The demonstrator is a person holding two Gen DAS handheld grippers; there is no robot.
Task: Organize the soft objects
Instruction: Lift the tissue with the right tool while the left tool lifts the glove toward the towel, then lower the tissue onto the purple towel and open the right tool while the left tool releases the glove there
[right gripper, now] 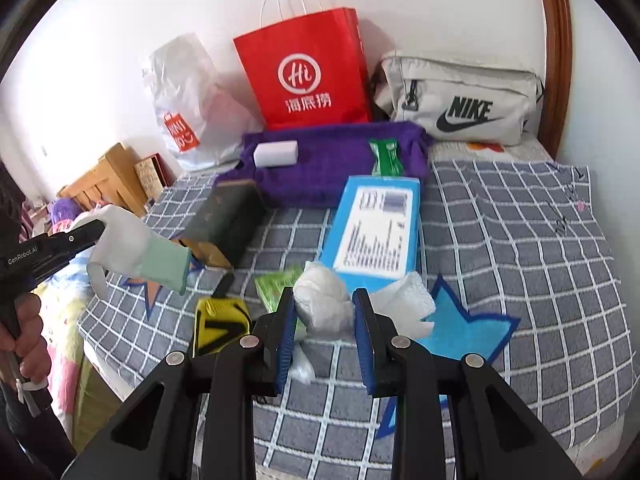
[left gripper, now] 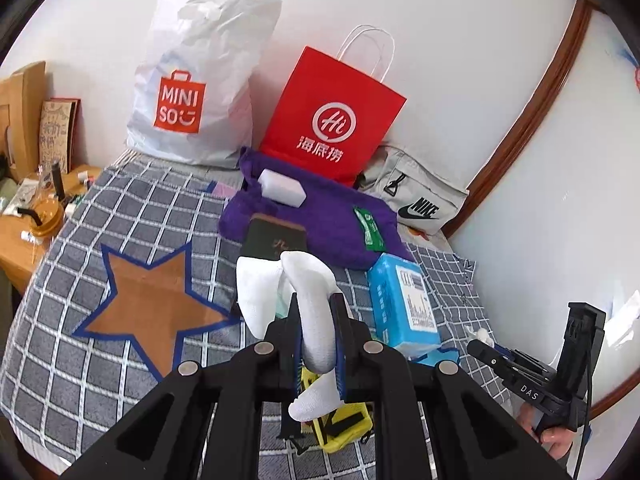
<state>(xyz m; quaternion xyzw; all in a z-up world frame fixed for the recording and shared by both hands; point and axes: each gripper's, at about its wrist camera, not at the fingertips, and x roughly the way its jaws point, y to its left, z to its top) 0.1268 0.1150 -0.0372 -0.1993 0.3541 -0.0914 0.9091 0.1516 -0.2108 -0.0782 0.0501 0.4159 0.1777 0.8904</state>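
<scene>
Towel lies before paper bag (on bed).

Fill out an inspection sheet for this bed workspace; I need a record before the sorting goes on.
Surface: checked grey bedspread with star patches.
Job's things: white sock with green cuff, held up off the bed; crumpled white sock, also held.
Clutter: purple towel carrying a white block and green packet; blue tissue pack; dark box; yellow pouch.
Grippers: left tongs shut on the white sock; right tongs shut on the crumpled white sock.
Cables: nothing seen.
Surroundings: red paper bag, white plastic bag and grey Nike bag against the wall; wooden side table.
</scene>
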